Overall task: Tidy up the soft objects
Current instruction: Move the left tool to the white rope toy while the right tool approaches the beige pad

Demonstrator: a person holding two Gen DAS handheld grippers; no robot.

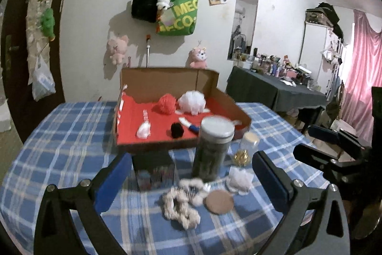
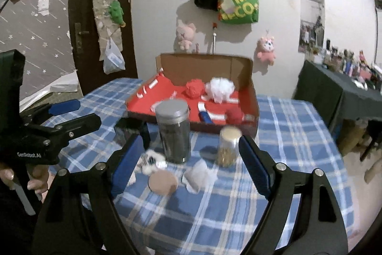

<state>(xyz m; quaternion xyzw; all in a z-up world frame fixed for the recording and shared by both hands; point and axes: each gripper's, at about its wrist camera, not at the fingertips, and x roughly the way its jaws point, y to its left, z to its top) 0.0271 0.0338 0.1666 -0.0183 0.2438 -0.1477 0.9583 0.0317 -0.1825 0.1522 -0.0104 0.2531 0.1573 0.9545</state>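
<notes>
A cardboard box (image 1: 152, 147) with a red lining stands mid-table and holds a red pompom (image 1: 166, 103), a white pompom (image 1: 192, 99), a black pompom (image 1: 177, 130) and a small white tuft (image 1: 144, 130). On the checked cloth in front lie a cream fuzzy scrunchie (image 1: 181, 207) and a white fluffy piece (image 1: 238, 179). My left gripper (image 1: 193, 157) hovers open above the scrunchie with nothing between its pads. My right gripper (image 2: 191, 139) is open and empty too, over the white fluffy piece (image 2: 198, 175) and short of the box (image 2: 253, 97). Each gripper shows in the other's view, the right gripper (image 1: 303, 140) and the left gripper (image 2: 88, 111).
A tall jar with a grey lid (image 1: 212, 149), a small glass jar (image 1: 246, 149), a cork lid (image 1: 219, 202) and a dark box (image 1: 152, 169) stand among the soft things. A hand (image 2: 35, 181) grips the left tool. A cluttered dark side table (image 1: 274, 92) is at the right.
</notes>
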